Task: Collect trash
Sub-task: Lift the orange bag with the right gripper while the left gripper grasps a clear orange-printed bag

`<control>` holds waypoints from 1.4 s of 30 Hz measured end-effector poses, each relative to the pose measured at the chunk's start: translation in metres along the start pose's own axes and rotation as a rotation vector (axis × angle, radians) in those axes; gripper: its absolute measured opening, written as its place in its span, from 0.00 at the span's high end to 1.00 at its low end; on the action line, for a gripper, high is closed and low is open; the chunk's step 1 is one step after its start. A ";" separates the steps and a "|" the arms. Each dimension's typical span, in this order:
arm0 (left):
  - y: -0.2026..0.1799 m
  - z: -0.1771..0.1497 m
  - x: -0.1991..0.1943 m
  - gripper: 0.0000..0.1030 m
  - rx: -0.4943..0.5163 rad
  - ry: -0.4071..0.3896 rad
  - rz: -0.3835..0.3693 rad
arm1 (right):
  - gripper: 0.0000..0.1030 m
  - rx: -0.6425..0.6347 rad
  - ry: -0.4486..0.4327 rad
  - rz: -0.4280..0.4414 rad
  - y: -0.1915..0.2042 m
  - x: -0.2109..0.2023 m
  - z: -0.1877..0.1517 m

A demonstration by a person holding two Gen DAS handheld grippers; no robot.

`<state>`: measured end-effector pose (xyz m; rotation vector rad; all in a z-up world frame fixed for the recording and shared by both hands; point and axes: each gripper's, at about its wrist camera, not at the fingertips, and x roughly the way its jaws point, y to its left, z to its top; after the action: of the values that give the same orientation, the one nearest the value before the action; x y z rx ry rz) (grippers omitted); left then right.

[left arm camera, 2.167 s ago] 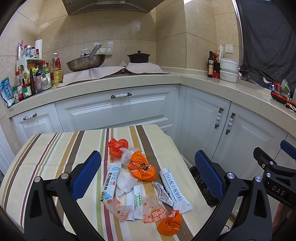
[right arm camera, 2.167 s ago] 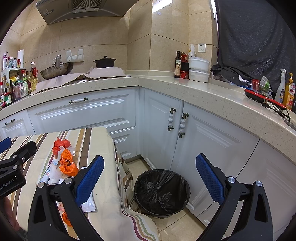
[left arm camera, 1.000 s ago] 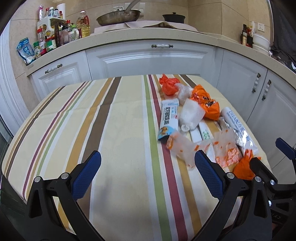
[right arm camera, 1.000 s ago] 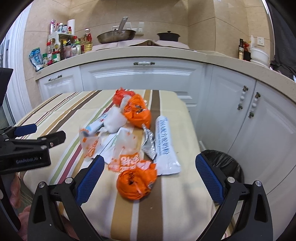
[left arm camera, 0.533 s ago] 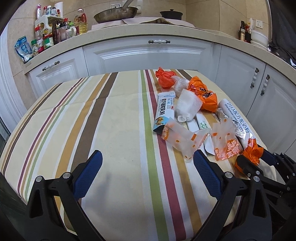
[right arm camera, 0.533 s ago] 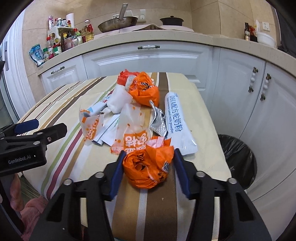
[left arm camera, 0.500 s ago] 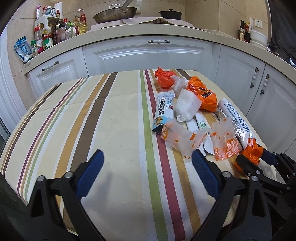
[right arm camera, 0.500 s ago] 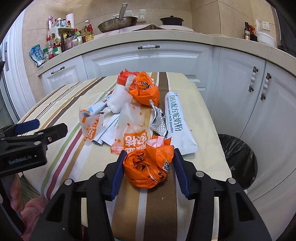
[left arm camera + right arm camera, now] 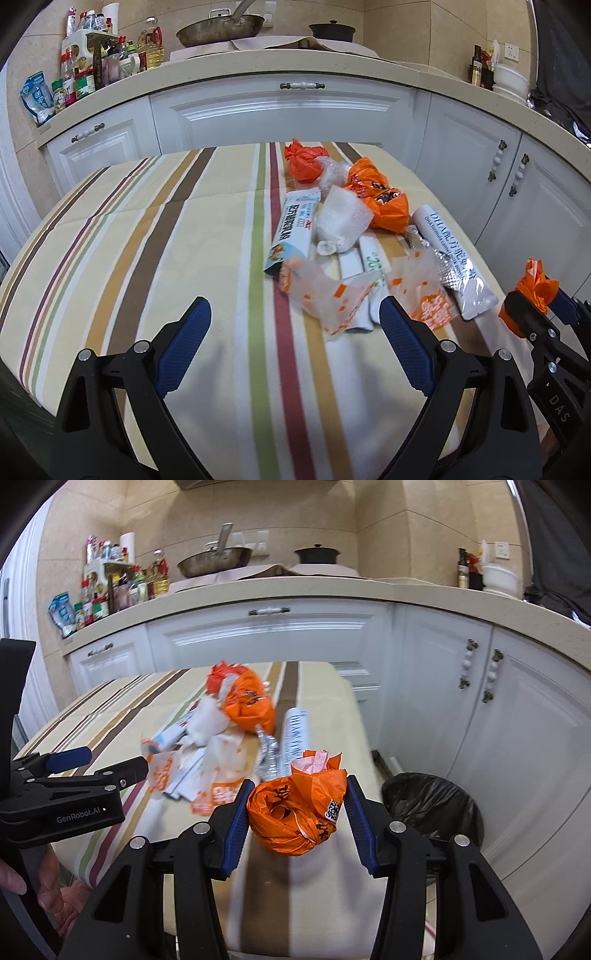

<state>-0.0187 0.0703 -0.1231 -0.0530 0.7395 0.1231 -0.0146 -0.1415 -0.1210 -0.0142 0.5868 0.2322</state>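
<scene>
R gripper (image 9: 297, 814) clamps the orange bag wad (image 9: 295, 812) (lifted off the striped tablecloth (image 9: 147, 240)). L gripper (image 9: 295, 325) wide, nothing between pads.

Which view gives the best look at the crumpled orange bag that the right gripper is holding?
The right wrist view. The crumpled orange bag fills the middle, pinched between the right gripper's pads, with its printed code label visible. The left wrist view catches only an orange tuft at the far right edge, mostly hidden behind that gripper.
</scene>
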 end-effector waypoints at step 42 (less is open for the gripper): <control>0.009 0.005 -0.005 0.66 -0.014 -0.043 0.051 | 0.52 0.092 0.006 -0.057 -0.037 0.006 0.002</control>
<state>-0.0202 0.0791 -0.1165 -0.0451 0.6971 0.1777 -0.0004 -0.1762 -0.1247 0.0571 0.6017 0.1496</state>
